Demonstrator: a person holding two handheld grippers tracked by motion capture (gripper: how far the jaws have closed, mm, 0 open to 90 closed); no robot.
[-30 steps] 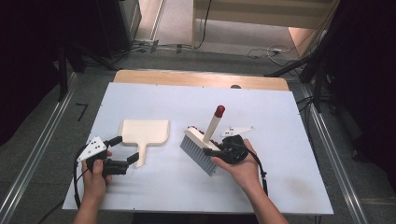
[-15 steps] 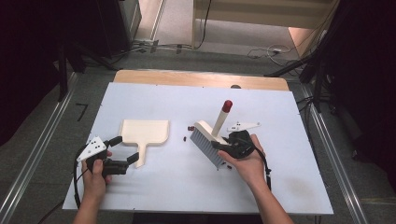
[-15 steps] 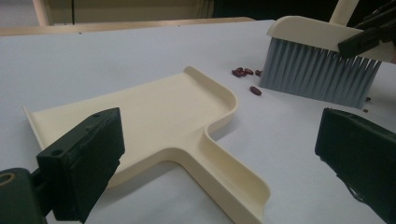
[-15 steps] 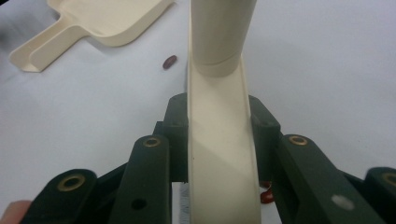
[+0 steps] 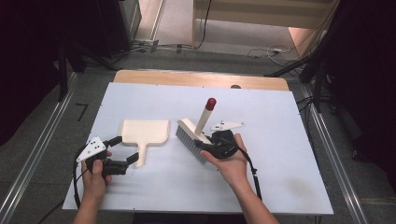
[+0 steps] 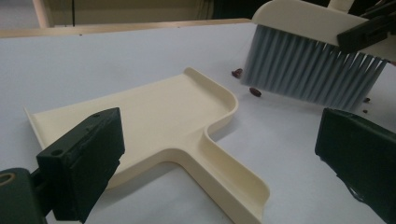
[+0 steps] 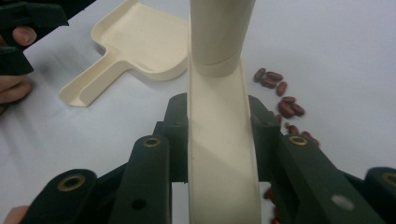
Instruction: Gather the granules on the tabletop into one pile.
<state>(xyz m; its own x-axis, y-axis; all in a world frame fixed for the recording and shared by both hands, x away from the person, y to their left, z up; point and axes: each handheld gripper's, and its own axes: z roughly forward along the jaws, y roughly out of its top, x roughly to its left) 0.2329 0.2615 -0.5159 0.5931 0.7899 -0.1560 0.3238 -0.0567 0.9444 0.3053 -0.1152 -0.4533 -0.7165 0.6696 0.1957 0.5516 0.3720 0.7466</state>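
A cream dustpan (image 5: 144, 131) lies flat on the white table, its handle pointing at the near edge. My left gripper (image 5: 124, 149) stands open, one jaw on each side of that handle without touching it. In the left gripper view the dustpan (image 6: 154, 116) runs between the two black jaws of that gripper (image 6: 219, 154). My right gripper (image 5: 210, 142) is shut on the back of a cream brush (image 5: 190, 136) with grey bristles and a red-tipped handle. The brush (image 7: 219, 42) stands tilted just right of the pan. Several red beans (image 7: 280, 98) lie by the bristles (image 6: 308, 70).
A wooden strip (image 5: 201, 79) borders the table's far edge. Metal rails (image 5: 327, 140) run along both sides, and cables lie on the floor beyond. Bare white table (image 5: 289, 168) stretches to the right of my right hand.
My right hand swung the brush a little right, then back left toward the dustpan. The left hand and the dustpan kept still.
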